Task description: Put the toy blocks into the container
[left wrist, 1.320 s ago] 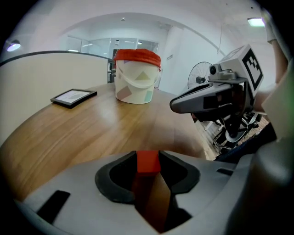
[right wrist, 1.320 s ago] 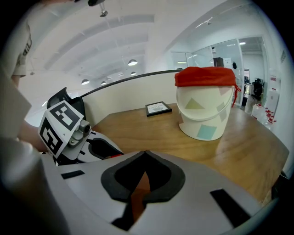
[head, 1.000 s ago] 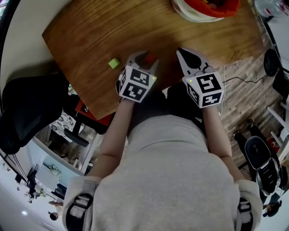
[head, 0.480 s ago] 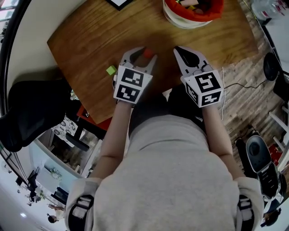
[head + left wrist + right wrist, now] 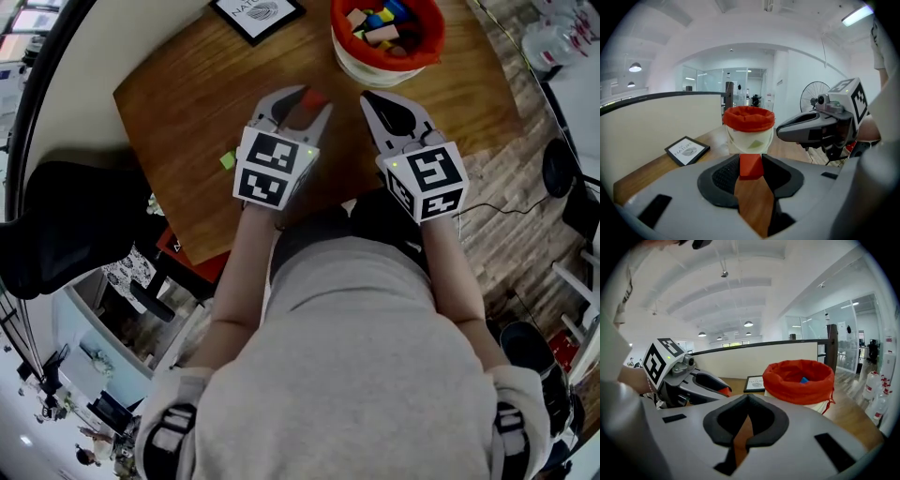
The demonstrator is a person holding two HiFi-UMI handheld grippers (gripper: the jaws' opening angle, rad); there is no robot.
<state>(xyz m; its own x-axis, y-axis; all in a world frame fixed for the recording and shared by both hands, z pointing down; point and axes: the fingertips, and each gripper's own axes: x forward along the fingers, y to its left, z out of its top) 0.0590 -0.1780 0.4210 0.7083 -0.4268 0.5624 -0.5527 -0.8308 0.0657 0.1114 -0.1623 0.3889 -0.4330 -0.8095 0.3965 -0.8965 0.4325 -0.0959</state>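
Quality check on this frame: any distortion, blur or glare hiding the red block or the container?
Head view: strong fisheye bend, dark rim at left; the red block in the left gripper is slightly soft, the container is cut by the top edge. Left gripper view: round vignette, block sharp in the grip, no glare. Right gripper view: same vignette, right gripper shut and sharp, container clear.

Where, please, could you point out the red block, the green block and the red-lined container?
red block (image 5: 751, 165), left gripper view, middle of its front face.
green block (image 5: 228, 160), head view, its top face.
red-lined container (image 5: 799, 383), right gripper view, red fabric folded over its rim.
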